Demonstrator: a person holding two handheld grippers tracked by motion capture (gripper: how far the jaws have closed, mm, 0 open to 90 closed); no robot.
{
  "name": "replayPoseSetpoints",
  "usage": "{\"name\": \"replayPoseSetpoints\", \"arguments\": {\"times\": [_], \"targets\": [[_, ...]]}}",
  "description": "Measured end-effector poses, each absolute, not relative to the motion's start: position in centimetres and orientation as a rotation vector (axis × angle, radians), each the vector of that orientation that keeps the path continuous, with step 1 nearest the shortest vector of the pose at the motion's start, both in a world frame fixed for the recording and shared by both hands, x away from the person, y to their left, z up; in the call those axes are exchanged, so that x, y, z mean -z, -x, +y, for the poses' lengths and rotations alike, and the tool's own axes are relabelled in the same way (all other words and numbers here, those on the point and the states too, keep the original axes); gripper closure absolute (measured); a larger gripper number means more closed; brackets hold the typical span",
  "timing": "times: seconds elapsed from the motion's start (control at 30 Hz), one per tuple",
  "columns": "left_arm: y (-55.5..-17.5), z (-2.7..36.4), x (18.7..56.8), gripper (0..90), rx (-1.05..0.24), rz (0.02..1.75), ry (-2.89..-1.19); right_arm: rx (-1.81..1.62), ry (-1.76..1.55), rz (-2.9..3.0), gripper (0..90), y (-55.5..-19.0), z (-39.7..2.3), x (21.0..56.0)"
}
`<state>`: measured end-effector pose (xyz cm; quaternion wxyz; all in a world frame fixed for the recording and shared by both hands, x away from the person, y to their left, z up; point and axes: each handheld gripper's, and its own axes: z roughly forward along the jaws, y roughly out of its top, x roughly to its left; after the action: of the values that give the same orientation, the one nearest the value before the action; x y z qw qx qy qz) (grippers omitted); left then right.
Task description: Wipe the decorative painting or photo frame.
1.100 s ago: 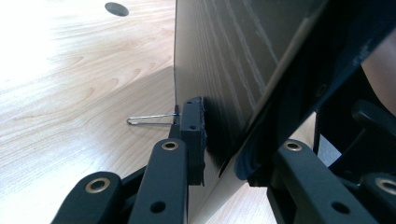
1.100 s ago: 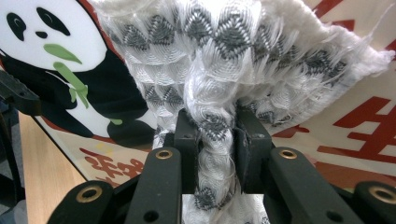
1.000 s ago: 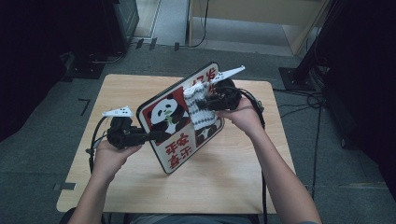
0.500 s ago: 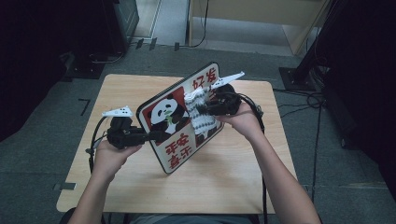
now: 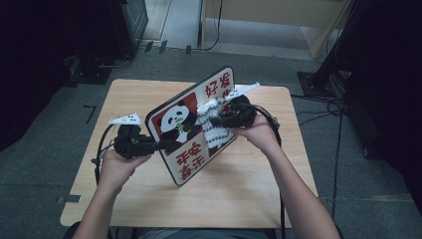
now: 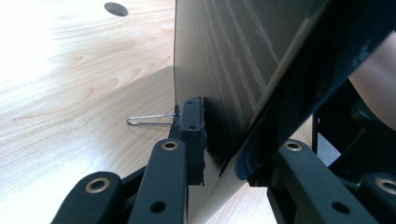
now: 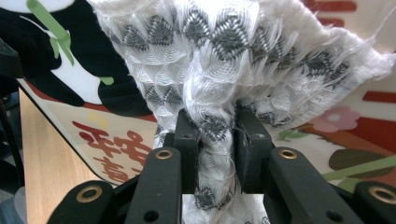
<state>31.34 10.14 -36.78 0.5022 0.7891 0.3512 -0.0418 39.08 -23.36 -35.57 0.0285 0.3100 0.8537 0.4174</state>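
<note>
Here, left gripper point(image 5: 161, 145) jaws clamp the tilted board point(image 5: 191, 164); right gripper point(image 5: 215, 121) jaws, seemingly level, clamp cloth point(image 7: 219, 70).

wooden table point(image 5: 149, 94), grey carpet floor point(image 5: 45, 164), wooden cabinet point(image 5: 278, 15), floor cables point(image 5: 318, 107)

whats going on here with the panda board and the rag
A person at a wooden table works with a gripper in each hand. The left gripper is clamped on the edge of a panda board, holding it tilted up off the table. The right gripper is shut on a bunched white and grey woven cloth and presses it against the board's printed face, apparently wiping it.
</note>
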Motion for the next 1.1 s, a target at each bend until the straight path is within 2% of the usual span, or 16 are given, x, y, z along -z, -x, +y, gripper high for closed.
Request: {"name": "replayPoseSetpoints", "arguments": {"times": [1.1], "targets": [[-31.4,10.2,36.8,74.3,0.106,0.843,-1.905,-1.262,-1.036,2.686,74.6,-38.2,-24.0,40.0]]}}
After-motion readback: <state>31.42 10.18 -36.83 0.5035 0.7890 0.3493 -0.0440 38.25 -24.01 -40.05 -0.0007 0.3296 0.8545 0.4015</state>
